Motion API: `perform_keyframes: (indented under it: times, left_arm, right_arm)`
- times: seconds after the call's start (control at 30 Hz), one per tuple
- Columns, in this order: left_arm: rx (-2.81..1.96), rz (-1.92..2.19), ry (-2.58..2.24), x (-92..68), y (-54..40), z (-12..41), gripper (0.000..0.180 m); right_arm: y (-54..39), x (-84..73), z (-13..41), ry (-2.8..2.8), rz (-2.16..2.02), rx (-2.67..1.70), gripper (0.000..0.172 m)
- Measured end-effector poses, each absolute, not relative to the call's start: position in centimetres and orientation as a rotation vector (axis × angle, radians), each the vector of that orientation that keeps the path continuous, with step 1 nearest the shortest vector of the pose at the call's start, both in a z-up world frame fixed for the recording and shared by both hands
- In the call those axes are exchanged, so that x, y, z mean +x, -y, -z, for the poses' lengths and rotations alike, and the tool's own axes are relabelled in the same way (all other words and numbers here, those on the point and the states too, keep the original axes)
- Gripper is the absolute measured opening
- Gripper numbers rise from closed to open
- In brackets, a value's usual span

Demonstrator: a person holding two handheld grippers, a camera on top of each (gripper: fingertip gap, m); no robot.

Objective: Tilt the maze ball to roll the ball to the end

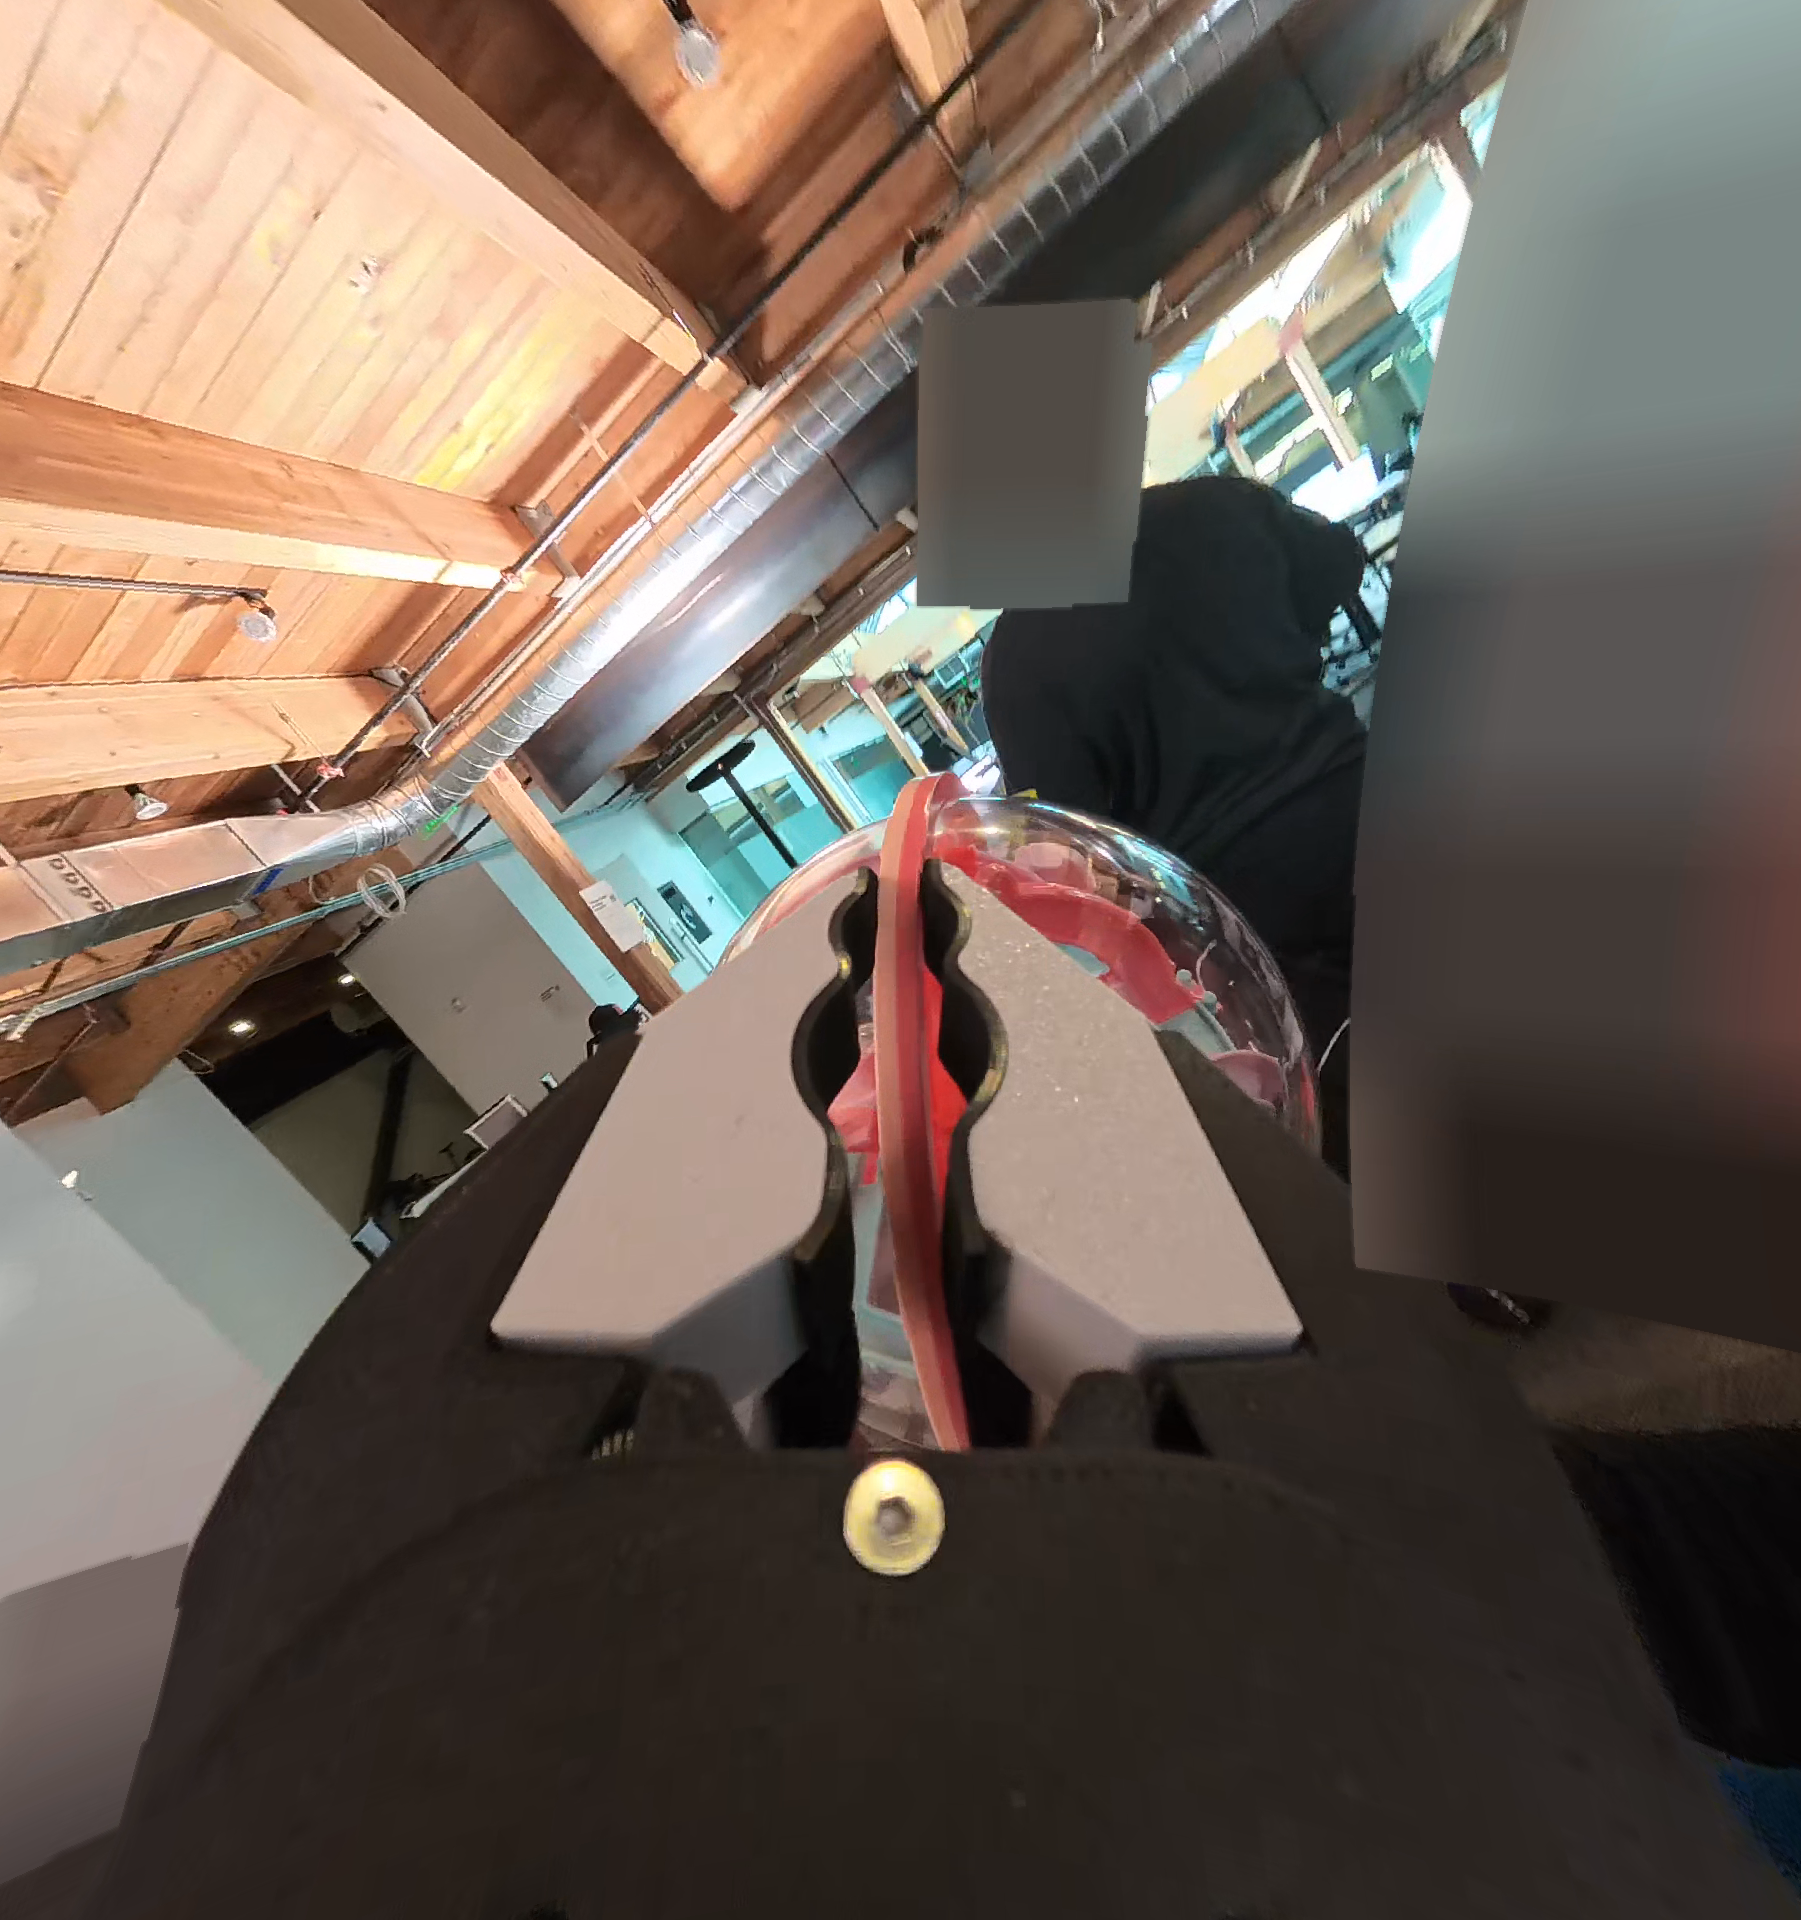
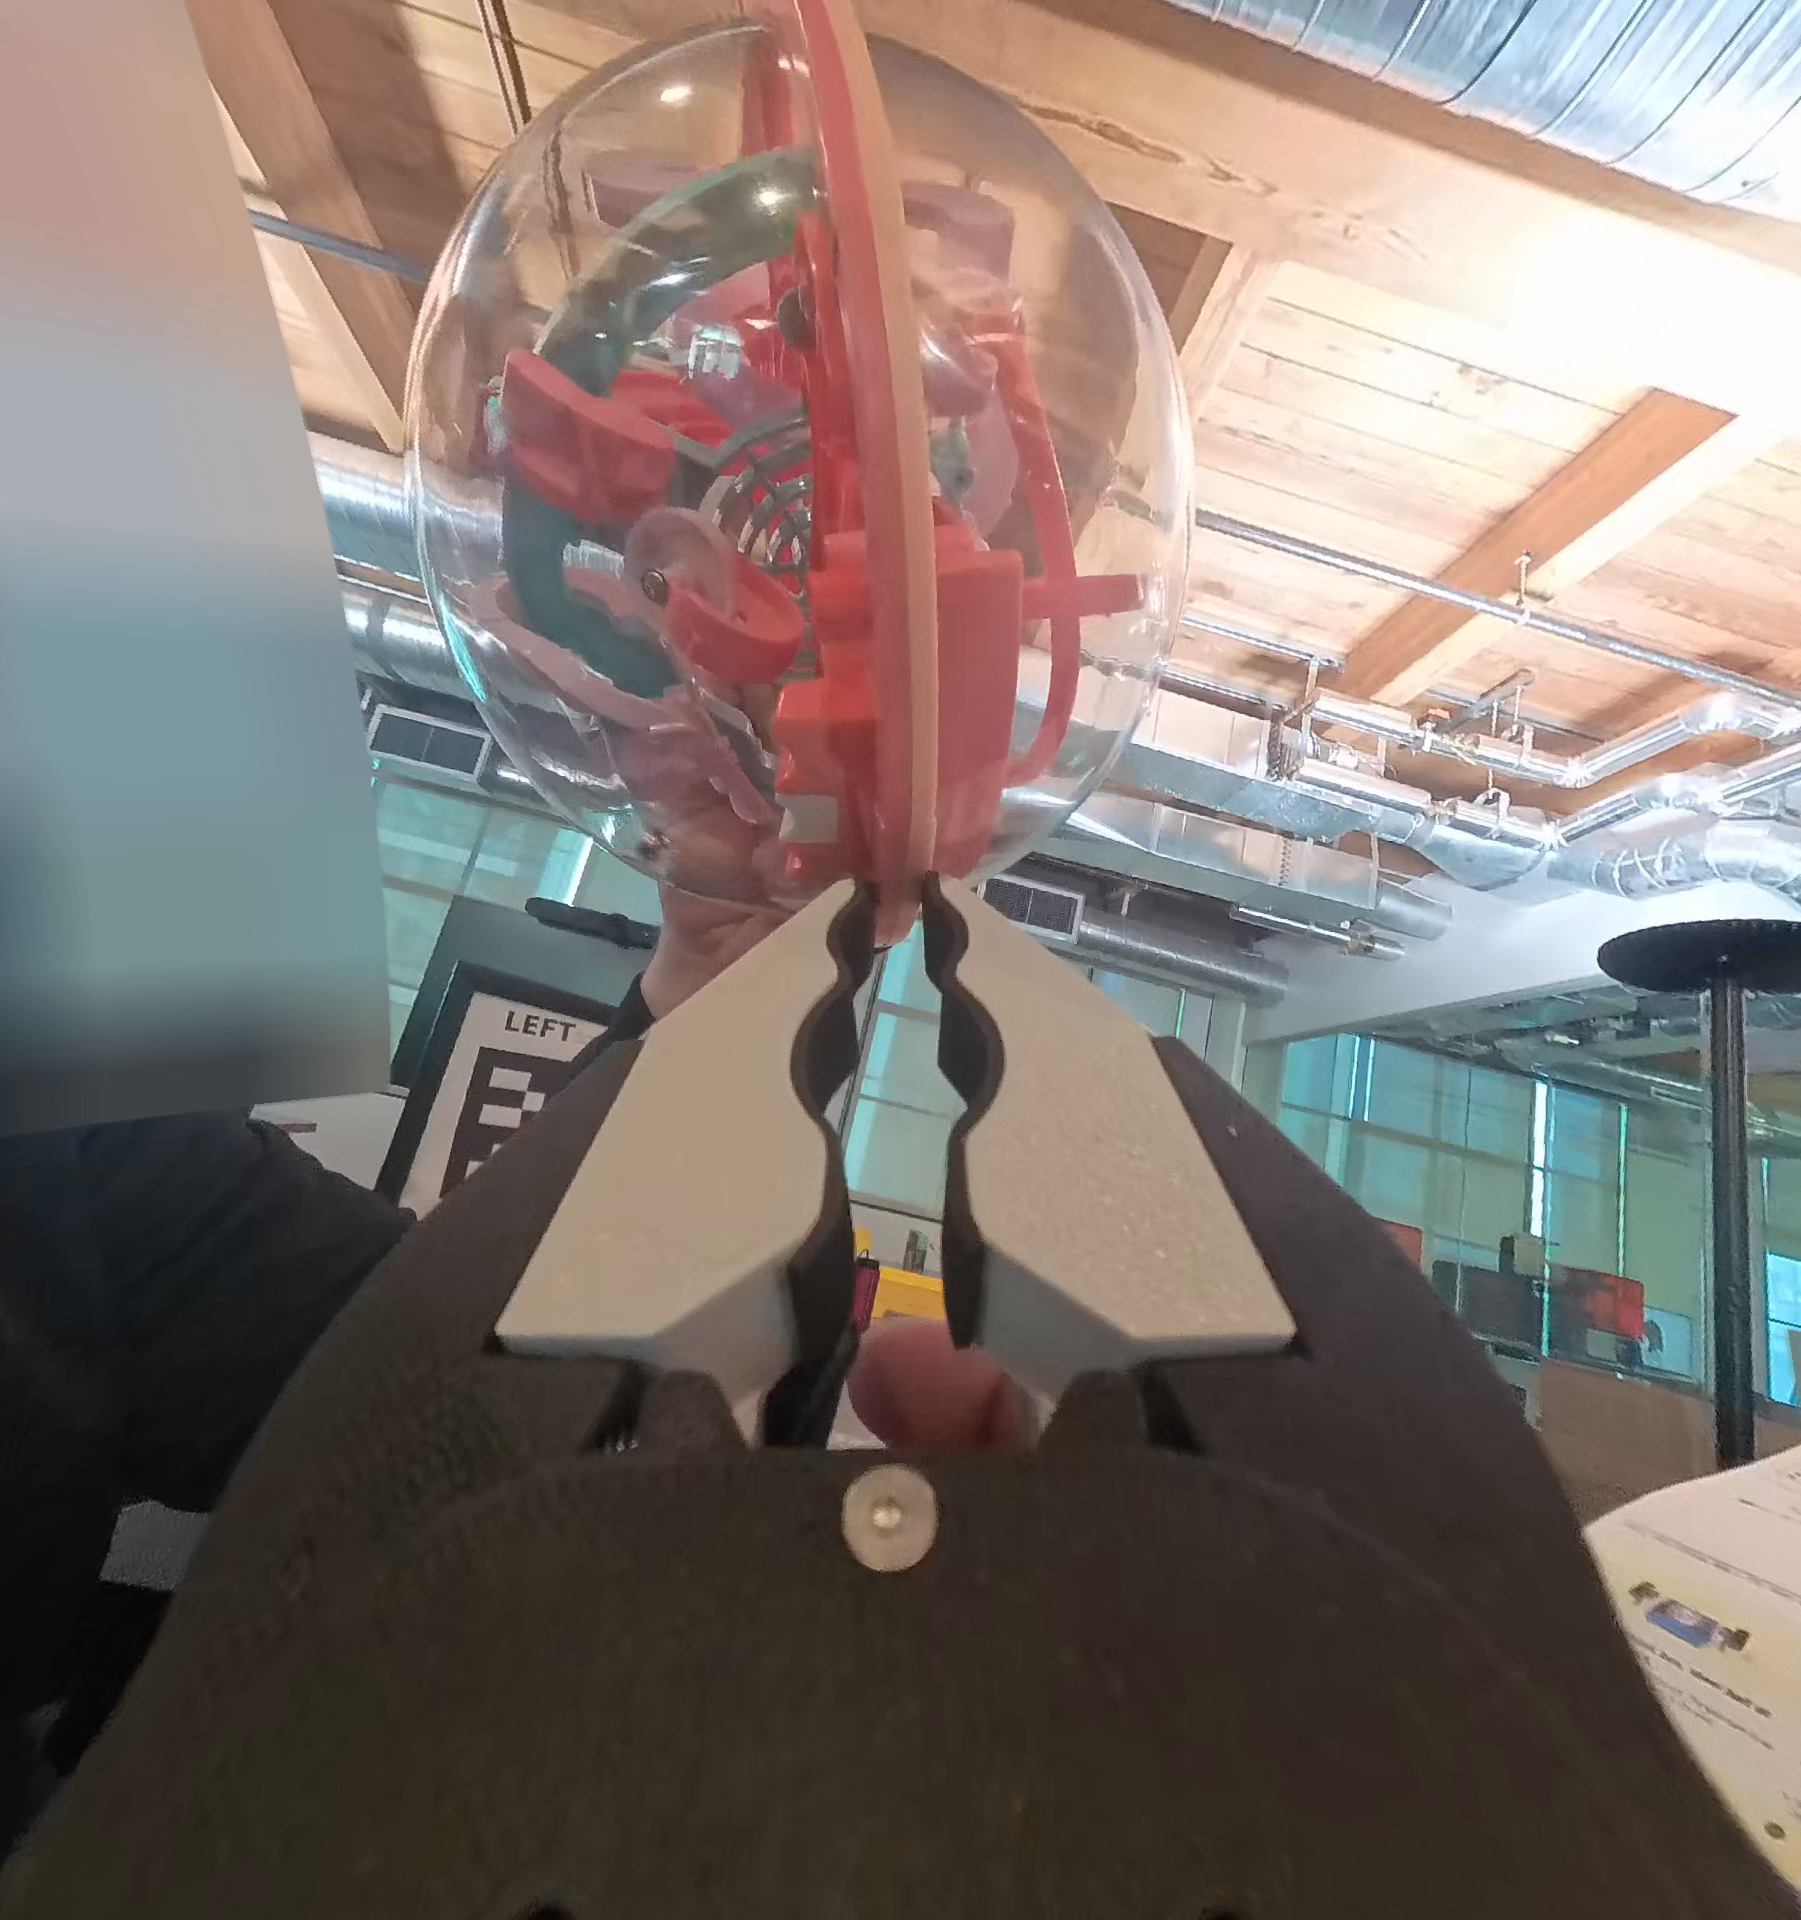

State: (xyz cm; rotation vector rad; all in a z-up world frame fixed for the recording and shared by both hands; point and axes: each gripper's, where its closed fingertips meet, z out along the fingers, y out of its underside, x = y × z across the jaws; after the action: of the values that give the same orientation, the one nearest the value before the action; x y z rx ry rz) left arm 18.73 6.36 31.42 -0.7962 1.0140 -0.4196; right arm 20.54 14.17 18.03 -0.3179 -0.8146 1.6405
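**Maze ball, held aloft by its rim between two grippers**

Maze ball [image 2: 792,457], one: clear sphere, riding high in the right wrist view, above and just beyond the right gripper's tips. Its pink rim band [image 2: 901,416] is running edge-on, straight up and away from those tips, so the band's plane is lying in line with the fingers. Judgement: the next tilt turns on rolling both wrists together about that band.

Grippers, two. The left gripper [image 1: 901,914] is clamping the same rim band [image 1: 891,1039] deep between its fingers, with the sphere bulging to the right of them. The right gripper [image 2: 896,894] is pinching the band's lowest edge at the very fingertips. Judgement: the left one, holding deeper, is the surer anchor.

Inner tracks [image 2: 584,436], several, red, green and pale pink; an exact count is not possible.

Small steel ball [image 2: 655,588], one likely candidate, sitting on a red curved track left of the band; identity uncertain.
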Motion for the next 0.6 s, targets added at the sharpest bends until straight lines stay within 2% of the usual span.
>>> perform_keyframes:
  times: [0.6]
  left_arm:
    - [-0.900,0.288,-1.107,22.7,-5.7,-32.0,0.007]
  right_arm:
    - [-13.6,21.7,-18.3,0.701,-1.805,-0.254,0.006]
